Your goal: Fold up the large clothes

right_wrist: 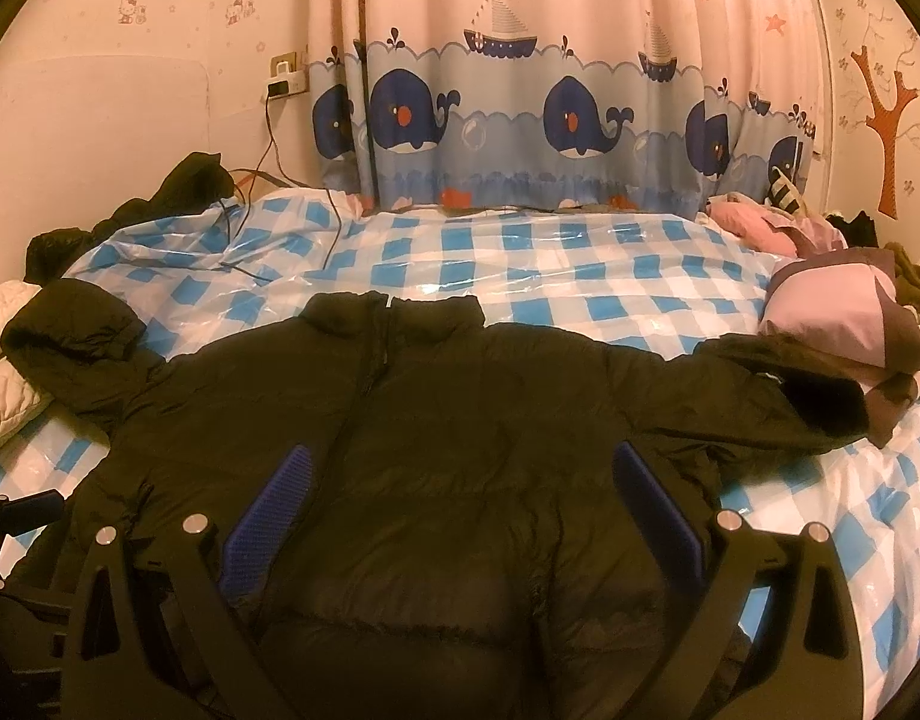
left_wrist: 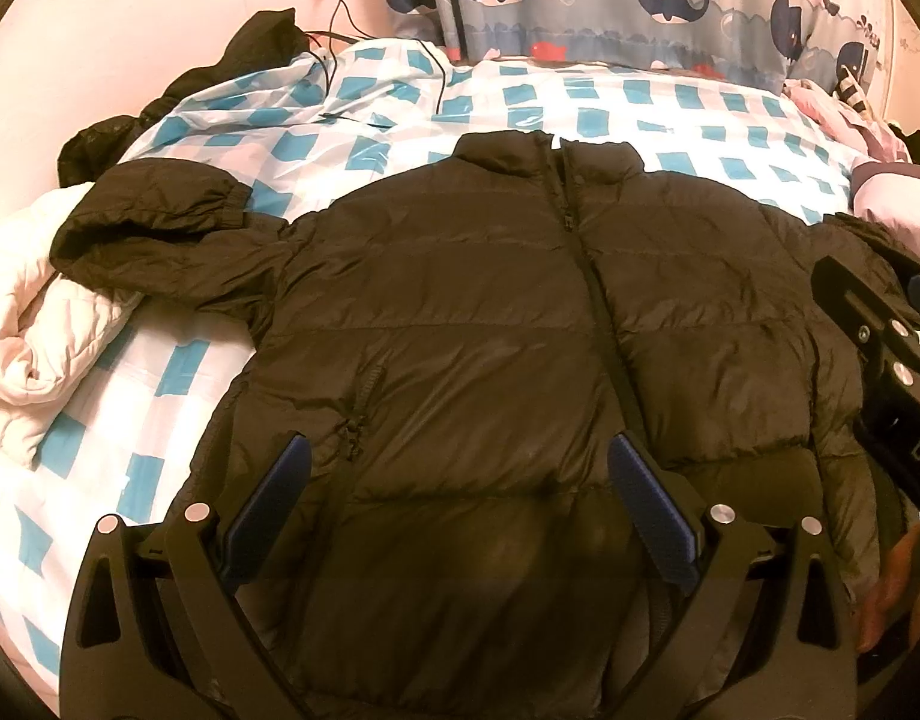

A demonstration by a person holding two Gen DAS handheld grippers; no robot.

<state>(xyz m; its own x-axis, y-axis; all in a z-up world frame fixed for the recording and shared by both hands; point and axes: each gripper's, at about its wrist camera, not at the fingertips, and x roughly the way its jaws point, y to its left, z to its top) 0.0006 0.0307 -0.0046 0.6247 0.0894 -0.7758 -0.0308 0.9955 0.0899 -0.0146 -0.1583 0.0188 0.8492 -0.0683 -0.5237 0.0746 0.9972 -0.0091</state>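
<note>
A large black puffer jacket [left_wrist: 460, 312] lies face up and spread flat on the bed, zipped, collar toward the curtain, both sleeves out to the sides. It also shows in the right wrist view [right_wrist: 460, 420]. My left gripper [left_wrist: 456, 468] is open above the jacket's lower front, left of the zipper, holding nothing. My right gripper [right_wrist: 460, 474] is open above the jacket's lower right part, holding nothing. The right gripper's body shows at the right edge of the left wrist view [left_wrist: 880, 348].
The bed has a blue-and-white checked plastic cover [right_wrist: 550, 264]. A white quilt [left_wrist: 33, 324] lies under the left sleeve. A pink and purple folded garment [right_wrist: 844, 312] sits on the right sleeve's end. Dark clothes [right_wrist: 177, 192], cables and a whale curtain [right_wrist: 520, 120] are at the back.
</note>
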